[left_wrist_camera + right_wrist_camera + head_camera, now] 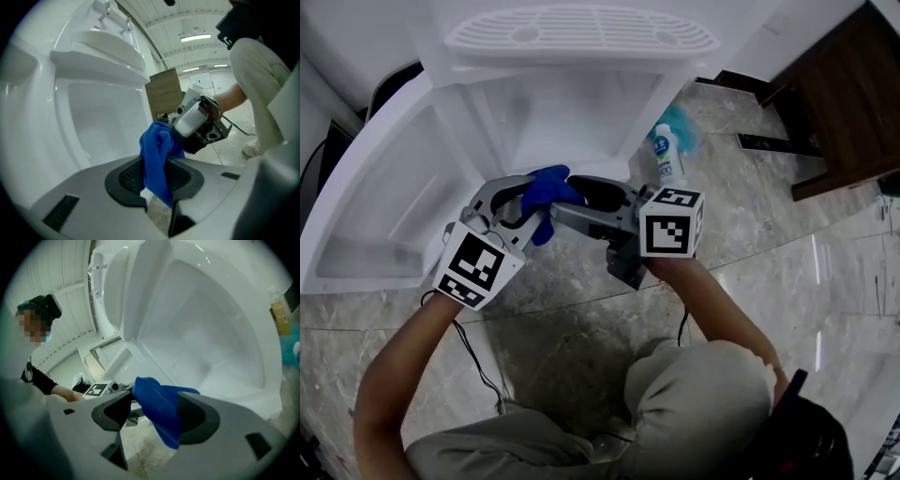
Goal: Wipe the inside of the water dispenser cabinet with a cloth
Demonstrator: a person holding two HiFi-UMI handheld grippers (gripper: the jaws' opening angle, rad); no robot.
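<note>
A blue cloth [549,190] hangs between my two grippers in front of the open white dispenser cabinet [581,117]. My left gripper [540,208] is shut on it: in the left gripper view the cloth [157,157] is pinched between the dark pads [127,177] of the left gripper [154,178] and droops below them. My right gripper [581,199] faces it from the right, jaws wide. In the right gripper view the cloth [161,406] lies against one pad [199,416] of the right gripper [154,413], with a gap on the other side.
The cabinet door [375,197] stands swung out to the left. A white spray bottle [667,159] stands on the marble floor [787,253] right of the cabinet. Dark wooden furniture [848,94] is at the far right. A black cable [478,361] runs across the floor.
</note>
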